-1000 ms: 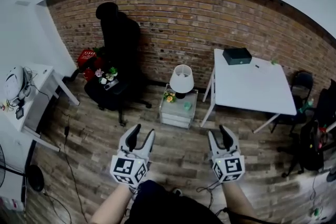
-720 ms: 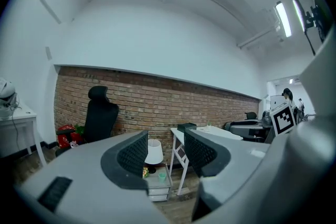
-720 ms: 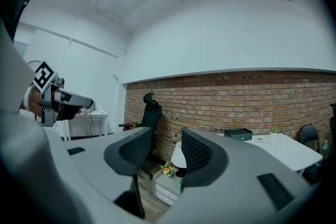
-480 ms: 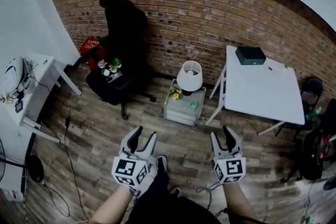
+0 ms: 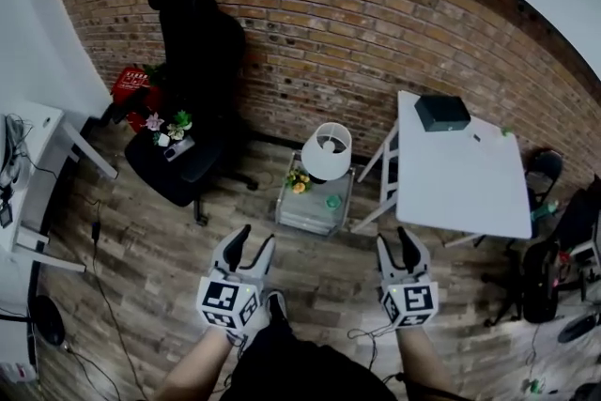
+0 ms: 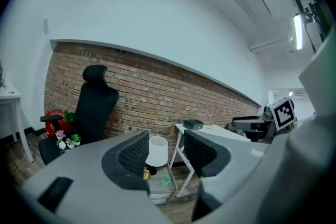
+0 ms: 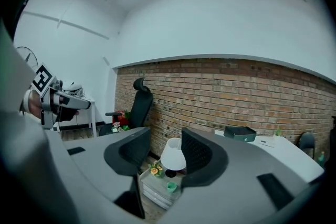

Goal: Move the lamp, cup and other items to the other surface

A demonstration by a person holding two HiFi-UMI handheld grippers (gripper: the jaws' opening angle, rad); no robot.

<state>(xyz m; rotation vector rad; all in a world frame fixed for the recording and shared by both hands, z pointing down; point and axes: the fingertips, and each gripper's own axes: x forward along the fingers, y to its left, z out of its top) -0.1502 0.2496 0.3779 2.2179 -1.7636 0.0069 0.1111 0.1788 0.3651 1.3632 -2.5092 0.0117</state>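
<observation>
Lamp (image 5: 327, 151) upright on side table (image 5: 305, 208), left tongs (image 5: 255, 239) and right tongs (image 5: 394, 240) gaping, empty

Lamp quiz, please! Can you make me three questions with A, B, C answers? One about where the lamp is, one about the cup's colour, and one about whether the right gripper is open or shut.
1. Where does the lamp stand?
A. on the white table
B. on the low stand
C. on the black chair

2. What colour is the cup?
A. red
B. green
C. black

3. How are the right gripper's jaws?
A. apart, with nothing between them
B. shut on the lamp
C. shut on the cup

Answers:
1 B: the lamp's base sits on the stand's top.
2 B: the small cup near the lamp looks green.
3 A: the right gripper view shows a gap between the jaws, with the lamp far beyond them.
</observation>
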